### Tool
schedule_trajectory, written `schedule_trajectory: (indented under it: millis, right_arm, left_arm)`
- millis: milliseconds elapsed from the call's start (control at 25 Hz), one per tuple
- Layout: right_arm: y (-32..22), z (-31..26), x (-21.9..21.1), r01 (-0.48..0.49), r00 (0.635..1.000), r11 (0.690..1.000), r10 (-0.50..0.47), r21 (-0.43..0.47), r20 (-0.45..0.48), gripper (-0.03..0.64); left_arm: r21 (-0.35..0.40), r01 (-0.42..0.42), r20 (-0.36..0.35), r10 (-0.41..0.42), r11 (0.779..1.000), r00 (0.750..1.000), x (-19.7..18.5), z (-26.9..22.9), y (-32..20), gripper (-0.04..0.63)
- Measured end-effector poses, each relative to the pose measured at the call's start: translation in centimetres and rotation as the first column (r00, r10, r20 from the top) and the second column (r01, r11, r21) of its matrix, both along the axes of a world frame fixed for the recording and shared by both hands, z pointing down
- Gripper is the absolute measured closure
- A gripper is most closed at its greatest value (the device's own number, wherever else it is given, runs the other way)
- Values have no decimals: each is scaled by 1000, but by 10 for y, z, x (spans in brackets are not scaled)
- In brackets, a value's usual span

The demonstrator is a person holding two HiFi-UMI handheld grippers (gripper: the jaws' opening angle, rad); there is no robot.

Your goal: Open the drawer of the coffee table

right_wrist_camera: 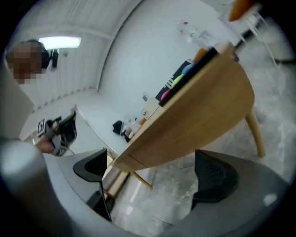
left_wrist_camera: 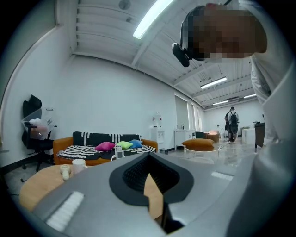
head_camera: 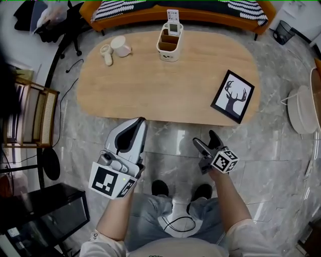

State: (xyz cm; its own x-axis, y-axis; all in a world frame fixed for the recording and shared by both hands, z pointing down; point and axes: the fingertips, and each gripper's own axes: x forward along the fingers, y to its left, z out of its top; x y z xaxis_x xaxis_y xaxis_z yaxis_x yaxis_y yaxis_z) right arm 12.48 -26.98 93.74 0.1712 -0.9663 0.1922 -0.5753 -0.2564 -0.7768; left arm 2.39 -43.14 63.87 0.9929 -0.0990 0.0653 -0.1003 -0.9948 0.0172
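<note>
The oval wooden coffee table lies ahead of me, and from above its top hides any drawer. In the right gripper view the table is seen from below its rim, with a seam cutting the side panel; no handle shows. My left gripper points at the table's near edge, just short of it, jaws together and holding nothing. In its own view the left gripper leaves only a sliver of wood visible. My right gripper hovers over the floor before the table. Its jaws stand wide apart and empty.
On the table stand a white organiser, a mug, a small white object and a framed deer picture. An orange sofa is behind, a slatted chair at left, a round white stand at right.
</note>
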Motion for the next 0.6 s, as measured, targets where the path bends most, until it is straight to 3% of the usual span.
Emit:
schedule_trajectory:
  millis: [40, 120, 200, 600]
  right_arm:
    - [-2, 7, 7, -50, 994, 993, 39, 105, 99, 29]
    - [-5, 13, 21, -156, 963, 937, 74, 311, 261, 44]
    - [-11, 24, 28, -216, 941, 881, 73, 422, 330, 67]
    - [-43, 50, 59, -206, 955, 846, 65, 491, 288, 104]
  left_arm:
    - [6, -3, 1, 3, 1000, 1000, 1, 7, -2, 597]
    - [14, -2, 5, 2, 1000, 1000, 1, 19, -6, 597]
    - [19, -1, 9, 1, 1000, 1000, 1, 31, -9, 597]
    - [40, -7, 37, 5, 999, 999, -2, 61, -19, 597]
